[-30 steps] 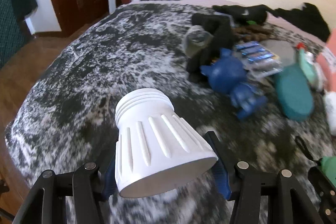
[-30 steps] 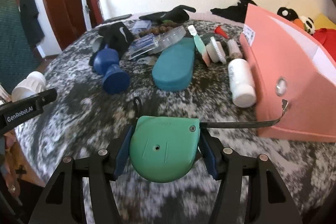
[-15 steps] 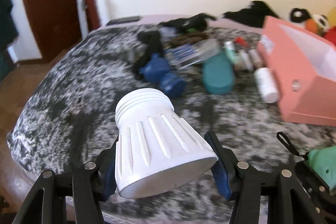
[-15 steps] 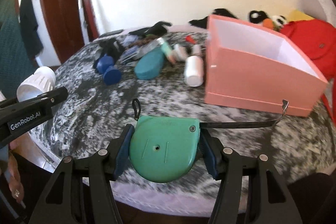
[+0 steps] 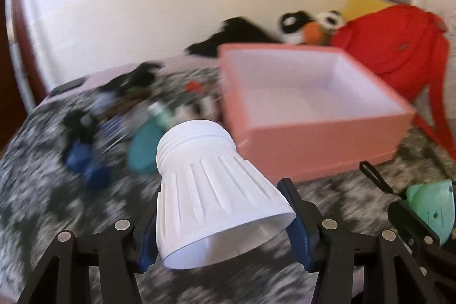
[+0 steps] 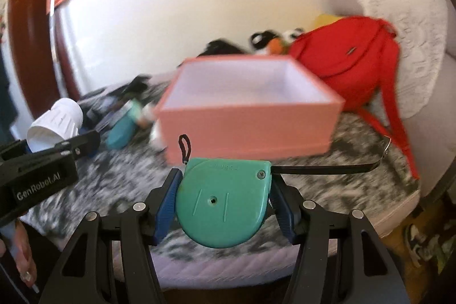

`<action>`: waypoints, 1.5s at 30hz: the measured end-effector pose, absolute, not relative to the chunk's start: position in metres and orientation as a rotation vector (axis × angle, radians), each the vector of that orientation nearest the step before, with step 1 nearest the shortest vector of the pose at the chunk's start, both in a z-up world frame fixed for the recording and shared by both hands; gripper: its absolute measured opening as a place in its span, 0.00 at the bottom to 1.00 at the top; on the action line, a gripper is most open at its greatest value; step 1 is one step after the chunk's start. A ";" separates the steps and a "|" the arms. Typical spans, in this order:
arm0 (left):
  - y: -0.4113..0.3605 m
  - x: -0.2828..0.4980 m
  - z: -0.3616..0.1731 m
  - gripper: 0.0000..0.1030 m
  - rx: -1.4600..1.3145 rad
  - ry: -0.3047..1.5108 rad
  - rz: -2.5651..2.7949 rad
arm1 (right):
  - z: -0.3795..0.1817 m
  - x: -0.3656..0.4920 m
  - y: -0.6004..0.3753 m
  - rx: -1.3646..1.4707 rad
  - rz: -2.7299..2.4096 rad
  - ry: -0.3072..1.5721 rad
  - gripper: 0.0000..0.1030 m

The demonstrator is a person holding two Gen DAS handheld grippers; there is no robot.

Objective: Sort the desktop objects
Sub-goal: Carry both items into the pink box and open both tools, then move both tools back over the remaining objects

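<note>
Your left gripper [image 5: 222,221] pinches a white ribbed plastic cup [image 5: 211,190] by its wide end, low in the centre of the left wrist view, threaded neck aimed away from you. Your right gripper [image 6: 225,204] clamps a green tape measure [image 6: 222,201] — its dark blade [image 6: 327,169] sticks out to the right, hook tip raised. The open pink box [image 5: 313,116] sits on the mottled black-and-white bedspread [image 5: 42,175], upper right of centre; the blurred clutter [image 5: 119,116] lies left of it — a red backpack [image 6: 344,59] leans behind.

Bright daylight, background smeared by motion blur (fisheye edges bend).
</note>
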State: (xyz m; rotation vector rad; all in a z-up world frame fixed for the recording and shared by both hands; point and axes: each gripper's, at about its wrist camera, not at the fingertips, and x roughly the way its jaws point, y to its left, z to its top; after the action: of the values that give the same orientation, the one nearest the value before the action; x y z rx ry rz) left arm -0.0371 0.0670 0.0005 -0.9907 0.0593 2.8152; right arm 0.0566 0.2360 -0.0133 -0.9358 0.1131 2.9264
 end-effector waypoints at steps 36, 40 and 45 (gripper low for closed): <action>0.127 -0.373 -0.007 0.82 -1.335 0.020 2.687 | -0.005 -0.351 0.337 -1.363 2.758 -0.059 0.86; 0.089 -0.321 0.030 0.86 -1.228 -0.042 2.766 | 0.047 -0.293 0.298 -1.190 2.884 -0.096 0.86; 0.028 -0.235 0.051 0.94 -1.107 -0.135 2.879 | 0.093 -0.199 0.231 -0.922 3.088 -0.106 0.94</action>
State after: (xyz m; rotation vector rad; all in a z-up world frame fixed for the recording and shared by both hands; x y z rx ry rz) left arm -0.2347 0.0279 0.0508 -1.1075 -0.1346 2.8787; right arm -0.1988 0.2311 0.0930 -0.9217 -0.1058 3.0876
